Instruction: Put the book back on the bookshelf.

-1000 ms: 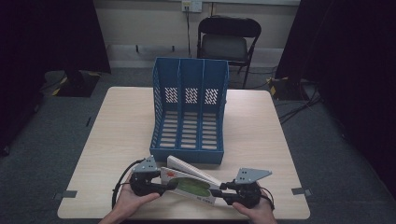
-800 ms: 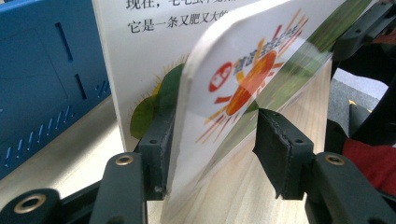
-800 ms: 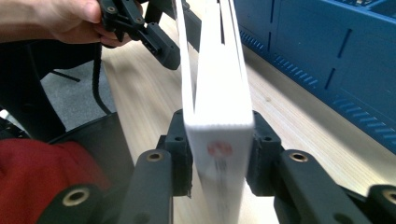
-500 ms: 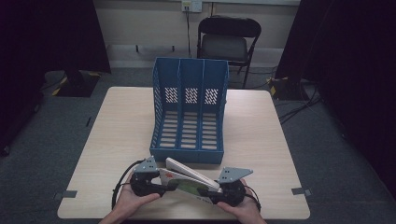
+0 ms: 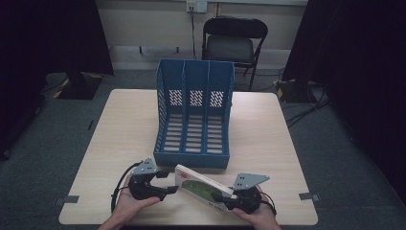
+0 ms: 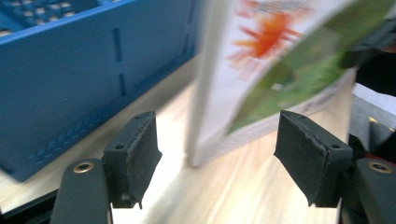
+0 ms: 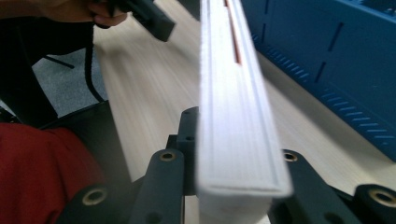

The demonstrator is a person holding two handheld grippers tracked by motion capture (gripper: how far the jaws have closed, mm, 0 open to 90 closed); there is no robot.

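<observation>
A thin book (image 5: 200, 186) with a white cover and an orange and green picture stands tilted on its edge on the table, near the front. My right gripper (image 5: 224, 197) is shut on its right end; in the right gripper view the white page edge (image 7: 237, 116) runs straight out from between the jaws of my right gripper (image 7: 233, 186). My left gripper (image 5: 173, 185) is at the book's left end. Its jaws have just been opening, and its pads (image 6: 133, 156) stand clear on either side of the book's corner (image 6: 275, 60) without touching it.
A blue three-slot file rack (image 5: 194, 120) stands on the table (image 5: 119, 124) just behind the book, its open slots towards me. Its wall (image 6: 70, 79) is close to the left gripper. A black folding chair (image 5: 230, 45) stands beyond the table. A red sleeve (image 7: 42, 172) is beside the right gripper.
The left gripper's jaws have spread apart and let go of the book's left end. The right gripper has shifted a little to the left with the book.
</observation>
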